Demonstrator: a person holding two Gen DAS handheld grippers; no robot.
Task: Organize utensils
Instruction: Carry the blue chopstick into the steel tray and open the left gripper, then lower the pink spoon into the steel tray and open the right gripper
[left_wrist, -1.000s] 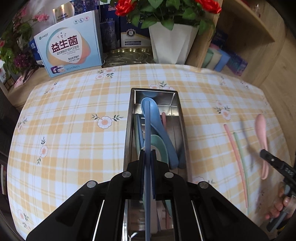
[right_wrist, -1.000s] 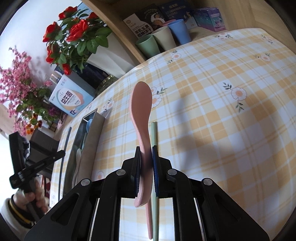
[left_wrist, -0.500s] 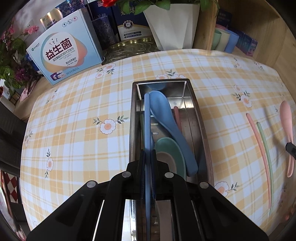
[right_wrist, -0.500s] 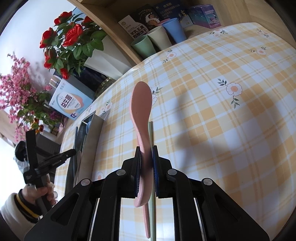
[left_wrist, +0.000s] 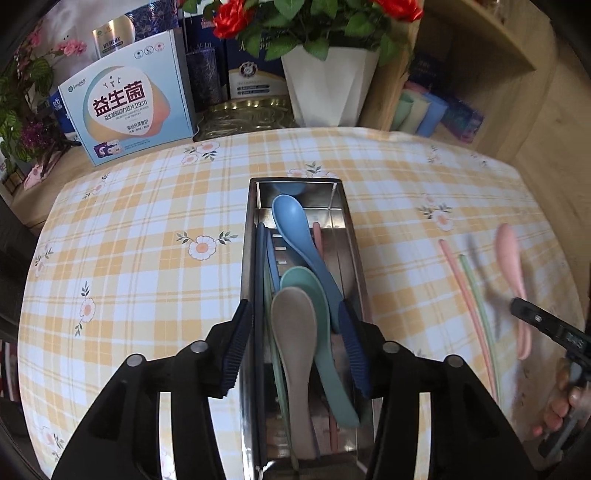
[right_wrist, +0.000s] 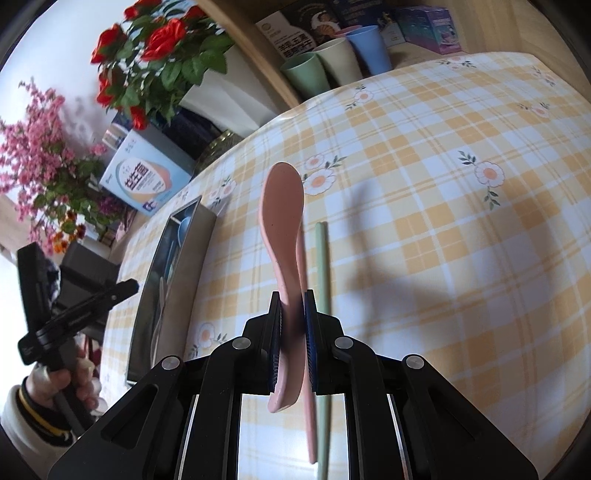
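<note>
A steel utensil tray (left_wrist: 352, 236) lies on the checked tablecloth and holds a blue spoon (left_wrist: 295, 229), a teal spoon (left_wrist: 310, 291), a beige spoon (left_wrist: 293, 332), blue chopsticks (left_wrist: 263, 266) and a pink chopstick (left_wrist: 317, 236). My left gripper (left_wrist: 295, 332) is open above the tray's near end, empty. My right gripper (right_wrist: 293, 325) is shut on a pink spoon (right_wrist: 282, 221) and holds it above the cloth; it also shows in the left wrist view (left_wrist: 511, 273). A pink chopstick (left_wrist: 465, 291) and a green chopstick (right_wrist: 322, 273) lie on the cloth under it.
A white flower pot (left_wrist: 328, 85), a blue box (left_wrist: 129, 110) and a brass dish (left_wrist: 243, 116) stand behind the tray. Cups (right_wrist: 332, 59) stand on a wooden shelf at the back right. The tray also shows in the right wrist view (right_wrist: 173, 280), left of the spoon.
My left gripper has opened and let go of the blue chopsticks, which now lie along the tray's left side. My right gripper still holds the pink spoon, slightly shifted.
</note>
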